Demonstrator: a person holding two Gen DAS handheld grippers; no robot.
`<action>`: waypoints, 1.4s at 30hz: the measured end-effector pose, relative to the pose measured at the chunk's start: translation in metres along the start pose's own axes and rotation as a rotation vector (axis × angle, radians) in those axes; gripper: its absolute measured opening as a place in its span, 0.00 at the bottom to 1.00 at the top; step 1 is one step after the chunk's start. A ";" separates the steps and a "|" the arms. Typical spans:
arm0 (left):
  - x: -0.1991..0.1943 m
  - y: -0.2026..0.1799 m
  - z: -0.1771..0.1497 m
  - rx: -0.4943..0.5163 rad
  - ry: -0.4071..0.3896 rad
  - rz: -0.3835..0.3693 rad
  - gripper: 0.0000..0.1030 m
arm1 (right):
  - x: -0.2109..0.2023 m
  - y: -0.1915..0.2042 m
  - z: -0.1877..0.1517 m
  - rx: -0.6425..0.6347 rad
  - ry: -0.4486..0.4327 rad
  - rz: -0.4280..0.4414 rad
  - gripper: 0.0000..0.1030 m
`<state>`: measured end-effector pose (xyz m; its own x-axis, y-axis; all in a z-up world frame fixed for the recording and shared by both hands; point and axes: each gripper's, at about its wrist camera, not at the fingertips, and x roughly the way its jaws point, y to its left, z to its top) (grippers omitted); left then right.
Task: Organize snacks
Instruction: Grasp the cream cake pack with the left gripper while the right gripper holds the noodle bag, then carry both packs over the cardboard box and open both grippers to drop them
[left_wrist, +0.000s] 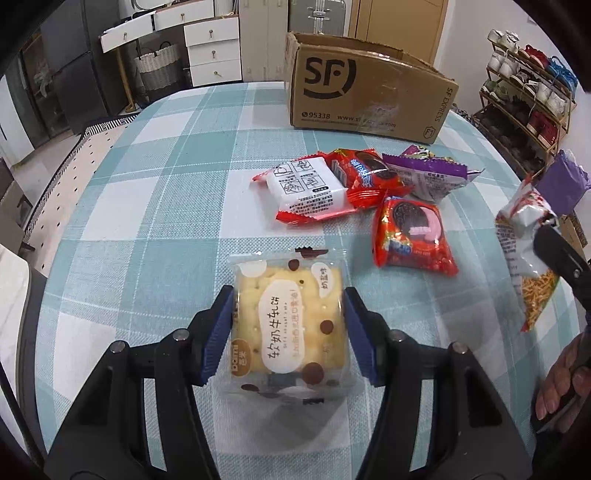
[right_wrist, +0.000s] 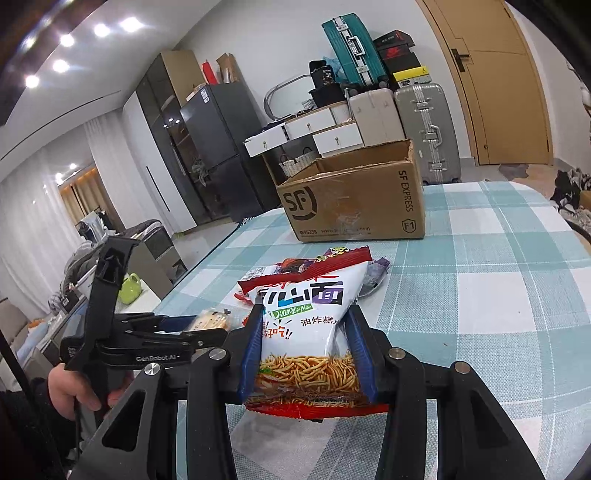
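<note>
My left gripper (left_wrist: 288, 302) is shut on a clear-wrapped cracker pack (left_wrist: 288, 325), its blue pads pressing both sides just above the checked tablecloth. My right gripper (right_wrist: 304, 314) is shut on a white and red noodle snack bag (right_wrist: 306, 332) and holds it above the table; the bag also shows in the left wrist view (left_wrist: 524, 251). An open SF cardboard box (left_wrist: 365, 85) stands at the far side of the table, also in the right wrist view (right_wrist: 354, 199). Several loose snack packs lie between: a white and red one (left_wrist: 306, 188), red cookie packs (left_wrist: 410, 236) and a purple one (left_wrist: 432, 173).
The table (left_wrist: 147, 206) carries a blue and white checked cloth and drops off at the left. The left gripper body (right_wrist: 122, 332) sits low left in the right wrist view. Suitcases (right_wrist: 424, 129), drawers, a fridge and a shoe rack (left_wrist: 528, 92) stand beyond the table.
</note>
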<state>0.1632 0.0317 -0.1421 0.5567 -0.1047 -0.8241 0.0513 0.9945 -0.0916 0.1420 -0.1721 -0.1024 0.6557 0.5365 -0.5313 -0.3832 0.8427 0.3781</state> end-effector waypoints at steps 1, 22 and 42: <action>-0.004 0.000 -0.001 -0.004 -0.004 -0.006 0.54 | 0.000 0.000 0.000 0.002 -0.002 0.005 0.43; -0.150 -0.010 0.048 0.028 -0.216 -0.196 0.54 | -0.087 0.032 0.075 0.118 -0.099 0.185 0.43; -0.223 -0.021 0.205 0.084 -0.287 -0.227 0.54 | -0.113 0.058 0.248 0.058 -0.152 0.182 0.43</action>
<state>0.2075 0.0360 0.1583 0.7325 -0.3274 -0.5968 0.2610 0.9448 -0.1980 0.2071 -0.1950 0.1679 0.6712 0.6626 -0.3323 -0.4687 0.7267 0.5022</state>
